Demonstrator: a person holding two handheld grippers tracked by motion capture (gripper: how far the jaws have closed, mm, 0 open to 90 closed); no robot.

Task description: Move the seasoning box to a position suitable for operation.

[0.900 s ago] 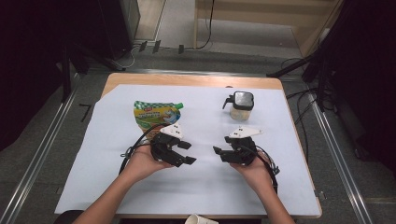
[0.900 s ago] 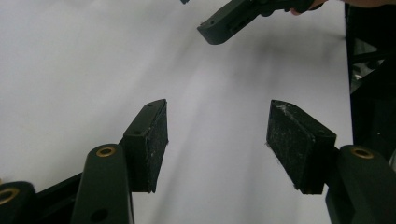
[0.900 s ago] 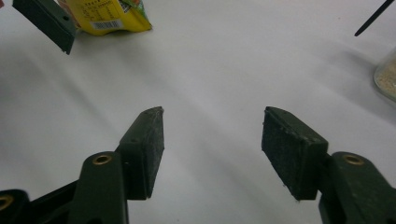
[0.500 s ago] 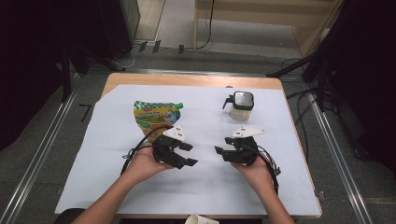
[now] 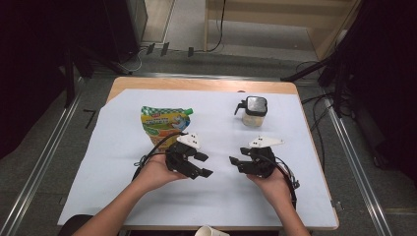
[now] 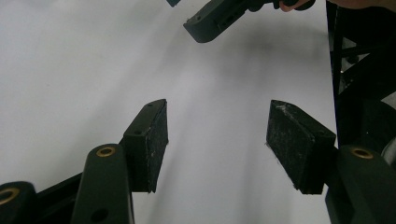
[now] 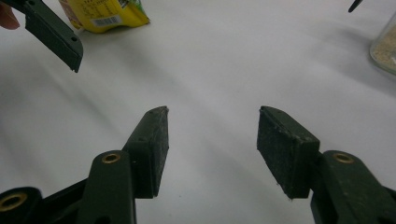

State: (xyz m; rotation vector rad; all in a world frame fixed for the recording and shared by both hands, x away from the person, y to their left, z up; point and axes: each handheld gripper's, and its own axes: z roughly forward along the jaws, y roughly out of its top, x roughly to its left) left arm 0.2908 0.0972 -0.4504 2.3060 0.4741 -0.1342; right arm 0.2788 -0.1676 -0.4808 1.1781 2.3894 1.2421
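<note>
While both the left hand-held gripper [image 5: 202, 165] and the right hand-held gripper [image 5: 235, 164] wait near the front edge of the surface [image 5: 118, 162] with jaws apart and empty, nothing looks started, so next one probably reaches back for the pouch [image 5: 163, 123] or jar [image 5: 255, 112].

Left gripper [image 5: 205, 165] held low with jaws spread, right gripper [image 5: 233, 164] facing it, jaws likewise apart, tips near, forearms converging
</note>
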